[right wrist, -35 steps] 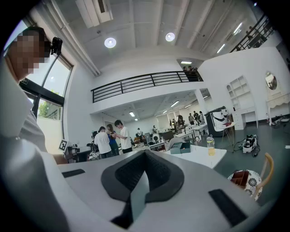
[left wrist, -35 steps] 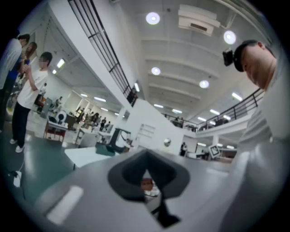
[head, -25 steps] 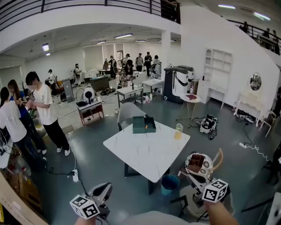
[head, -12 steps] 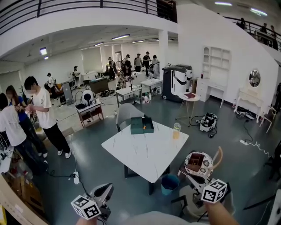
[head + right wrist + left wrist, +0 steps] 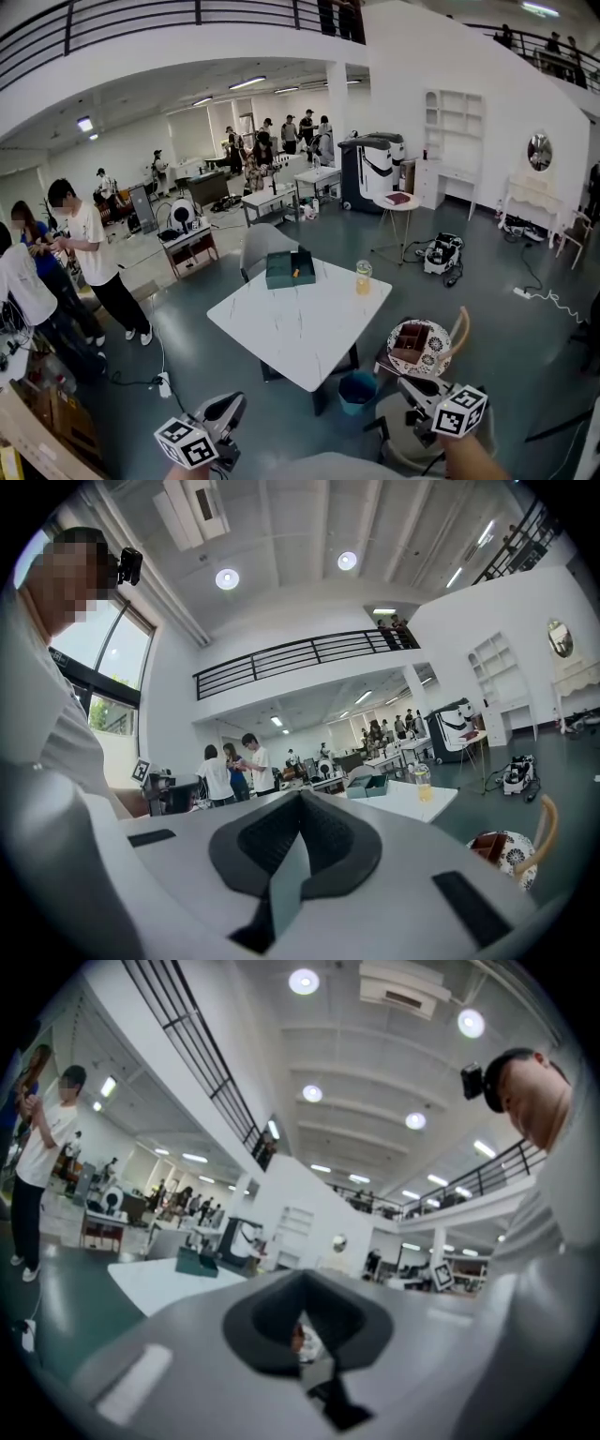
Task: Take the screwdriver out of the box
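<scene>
A dark green open box [image 5: 289, 268] stands at the far edge of a white marble-look table [image 5: 300, 328]. An orange bit, probably the screwdriver's handle [image 5: 294, 273], shows inside it. Both grippers are low at the head view's bottom edge, well short of the table. My left gripper [image 5: 228, 405] is shut and holds nothing. My right gripper [image 5: 410, 386] is shut and empty too. The left gripper view shows the box [image 5: 199, 1262] far beyond the shut jaws of the left gripper [image 5: 305, 1283]. In the right gripper view the box [image 5: 367, 786] is also distant past the right gripper [image 5: 298, 803].
A cup of yellow drink [image 5: 362, 277] stands on the table's right side. A blue bin [image 5: 357, 390] sits under the near corner. Beside my right gripper stands a chair with a patterned cushion and a brown tray [image 5: 417, 345]. A grey chair [image 5: 261, 246] is behind the table. People [image 5: 89, 244] stand at left.
The table and box have drifted left in the head view and look slightly nearer. Both grippers stay shut at the bottom edge.
</scene>
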Demonstrator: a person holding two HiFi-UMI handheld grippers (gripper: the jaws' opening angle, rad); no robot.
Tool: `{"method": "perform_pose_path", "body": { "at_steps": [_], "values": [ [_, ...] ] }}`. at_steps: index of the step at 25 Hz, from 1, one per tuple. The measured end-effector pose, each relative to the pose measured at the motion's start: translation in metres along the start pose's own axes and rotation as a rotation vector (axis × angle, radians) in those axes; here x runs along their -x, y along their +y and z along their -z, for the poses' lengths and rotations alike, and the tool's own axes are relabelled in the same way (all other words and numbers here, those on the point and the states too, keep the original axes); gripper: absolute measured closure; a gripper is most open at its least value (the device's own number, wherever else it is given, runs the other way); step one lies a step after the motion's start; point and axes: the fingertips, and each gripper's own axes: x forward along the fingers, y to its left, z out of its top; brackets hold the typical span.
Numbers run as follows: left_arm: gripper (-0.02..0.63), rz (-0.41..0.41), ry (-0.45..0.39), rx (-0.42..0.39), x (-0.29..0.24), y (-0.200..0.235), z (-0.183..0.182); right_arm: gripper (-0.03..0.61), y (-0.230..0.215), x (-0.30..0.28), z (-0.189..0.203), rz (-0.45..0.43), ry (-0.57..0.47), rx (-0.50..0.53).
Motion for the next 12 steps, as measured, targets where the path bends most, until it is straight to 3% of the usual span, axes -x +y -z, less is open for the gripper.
{"method": "perform_pose_path", "body": {
  "at_steps": [12],
  "values": [
    [0.612,-0.036,0.021,0.028,-0.028,-0.046,0.023,0.571,-0.030,0.021,0.004,-0.069,0.017,0.006]
  ]
}}
